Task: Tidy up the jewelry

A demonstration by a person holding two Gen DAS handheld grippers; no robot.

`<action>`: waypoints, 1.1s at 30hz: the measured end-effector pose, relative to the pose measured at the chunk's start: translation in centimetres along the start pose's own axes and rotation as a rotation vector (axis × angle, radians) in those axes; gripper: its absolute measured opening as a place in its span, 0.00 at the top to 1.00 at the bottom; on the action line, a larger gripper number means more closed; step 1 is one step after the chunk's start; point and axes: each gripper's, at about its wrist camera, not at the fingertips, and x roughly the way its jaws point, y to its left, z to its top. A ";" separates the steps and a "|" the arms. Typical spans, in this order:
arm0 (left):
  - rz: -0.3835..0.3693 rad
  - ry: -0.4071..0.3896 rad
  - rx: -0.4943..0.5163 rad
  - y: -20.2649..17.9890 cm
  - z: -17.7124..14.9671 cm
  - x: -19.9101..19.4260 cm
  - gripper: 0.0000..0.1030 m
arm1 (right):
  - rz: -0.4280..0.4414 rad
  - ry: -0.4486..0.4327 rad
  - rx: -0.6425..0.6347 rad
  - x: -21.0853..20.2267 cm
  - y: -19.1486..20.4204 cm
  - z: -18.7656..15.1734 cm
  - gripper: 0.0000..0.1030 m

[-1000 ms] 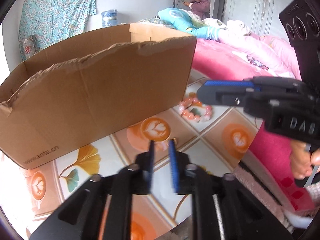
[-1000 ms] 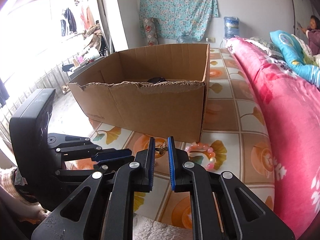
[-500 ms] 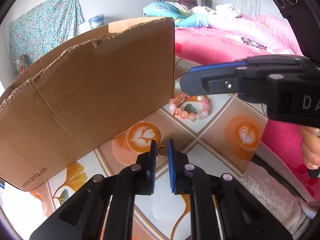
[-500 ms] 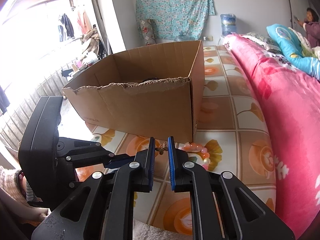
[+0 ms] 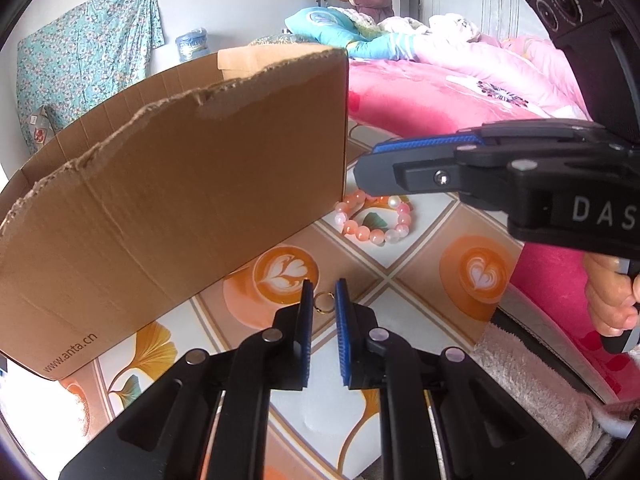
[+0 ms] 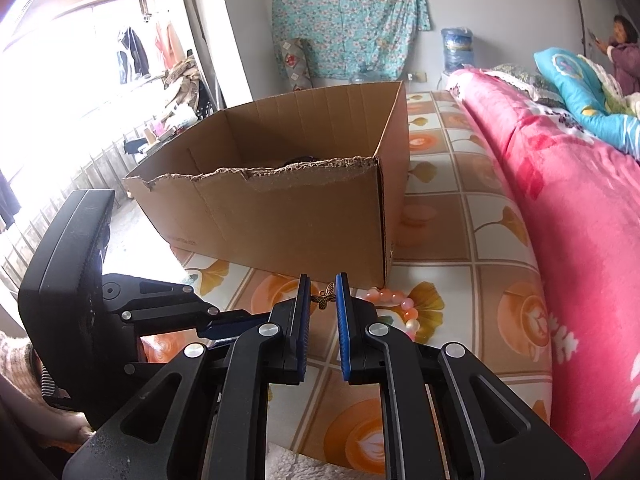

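Left gripper (image 5: 324,300) tight on ring (image 5: 322,303)

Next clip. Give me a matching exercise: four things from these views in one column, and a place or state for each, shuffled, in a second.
1. gold ring
2. butterfly charm
3. bead bracelet
4. cardboard box

A. between the right gripper's fingers
B. standing open-topped, upper edge torn
C. between the left gripper's fingers
D. lying on the patterned mat by the box's corner

Pairs: 1-C, 2-A, 3-D, 4-B

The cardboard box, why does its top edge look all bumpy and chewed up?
The cardboard box has its near wall's top rim torn off, leaving a ragged, wavy edge with exposed corrugation. The other walls end in straight, clean edges, so only that side looks damaged.
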 end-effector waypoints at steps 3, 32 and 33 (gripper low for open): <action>-0.025 -0.027 -0.016 0.5 0.1 -1.6 0.90 | 0.008 -0.013 -0.012 -0.9 0.5 0.3 0.90; -0.116 0.123 -0.474 19.2 9.7 -1.3 0.74 | 0.188 0.168 0.042 9.3 -0.6 15.6 0.86; -0.114 0.121 -0.479 19.5 9.8 -1.2 0.73 | 0.192 0.164 0.046 9.0 -0.6 15.7 0.86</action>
